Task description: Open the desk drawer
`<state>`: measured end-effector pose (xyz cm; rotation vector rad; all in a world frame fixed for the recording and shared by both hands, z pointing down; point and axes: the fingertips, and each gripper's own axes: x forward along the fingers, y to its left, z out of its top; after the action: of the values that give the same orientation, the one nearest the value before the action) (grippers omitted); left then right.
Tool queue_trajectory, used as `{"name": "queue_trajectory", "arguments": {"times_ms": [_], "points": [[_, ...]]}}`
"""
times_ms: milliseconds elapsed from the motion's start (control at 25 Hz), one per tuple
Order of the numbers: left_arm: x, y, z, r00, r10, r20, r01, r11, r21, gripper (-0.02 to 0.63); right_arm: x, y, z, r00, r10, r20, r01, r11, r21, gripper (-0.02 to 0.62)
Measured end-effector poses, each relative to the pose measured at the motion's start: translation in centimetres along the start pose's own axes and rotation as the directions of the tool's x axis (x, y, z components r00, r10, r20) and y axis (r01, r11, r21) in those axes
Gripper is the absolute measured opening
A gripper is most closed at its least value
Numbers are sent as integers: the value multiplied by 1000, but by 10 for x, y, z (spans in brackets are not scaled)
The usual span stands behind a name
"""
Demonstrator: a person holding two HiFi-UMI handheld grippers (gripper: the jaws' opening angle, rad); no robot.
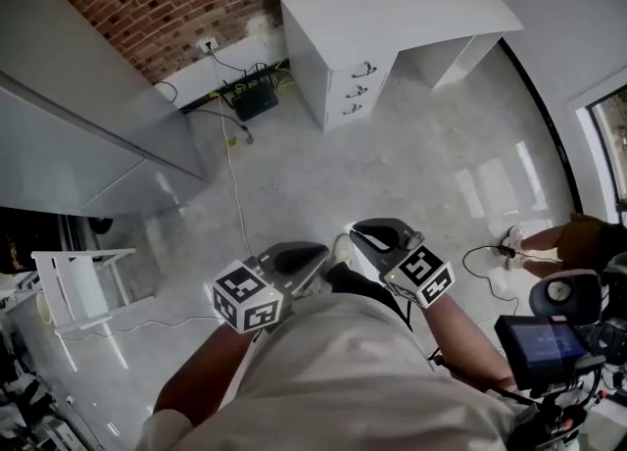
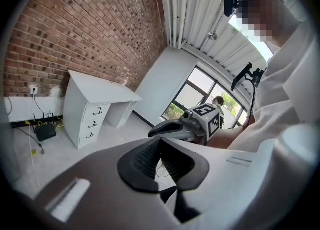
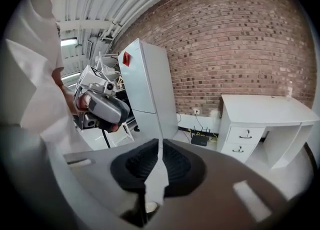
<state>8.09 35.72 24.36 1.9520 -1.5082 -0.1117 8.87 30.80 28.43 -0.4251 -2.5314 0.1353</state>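
The white desk (image 1: 392,8) stands far off against the brick wall, with three stacked drawers (image 1: 358,88) in its left pedestal, all closed. It also shows in the left gripper view as the desk (image 2: 97,91) with drawers (image 2: 94,122), and in the right gripper view as the desk (image 3: 270,109) with drawers (image 3: 245,141). I hold both grippers close to my body, several steps from it. My left gripper (image 1: 312,251) (image 2: 161,141) has its jaws together and empty. So does my right gripper (image 1: 361,233) (image 3: 160,146).
A tall white cabinet (image 1: 78,125) (image 3: 147,89) stands at the left. A black box with cables (image 1: 253,98) lies by the wall, and a cable (image 1: 235,194) trails over the floor. A white rack (image 1: 78,282) is at lower left. A camera rig (image 1: 544,346) and another person (image 1: 568,241) are at right.
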Motion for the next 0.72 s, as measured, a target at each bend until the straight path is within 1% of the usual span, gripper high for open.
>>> {"name": "queue_trajectory", "arguments": {"times_ms": [160,280,360,520,640,720], "points": [[27,12,34,1000,22,-9,-22,1000,1,6,3,-42,14,1000,24,8,-24,1000,5,26],[52,22,55,999,42,-7,-42,999,27,6,2,-75,13,999,32,4,-32,999,13,26],[70,33,67,999,50,-8,-50,998,34,6,6,-101,6,999,34,-3,-34,999,35,26],[94,50,88,1000,7,-19,-7,1000,10,6,12,-139,5,1000,2,13,-3,994,108,26],[104,73,100,999,-29,-44,30,999,19,6,29,-165,10,999,-36,27,31,987,161,28],[111,87,108,995,-68,-72,70,997,31,6,42,-183,15,997,-66,34,58,978,202,32]]}}
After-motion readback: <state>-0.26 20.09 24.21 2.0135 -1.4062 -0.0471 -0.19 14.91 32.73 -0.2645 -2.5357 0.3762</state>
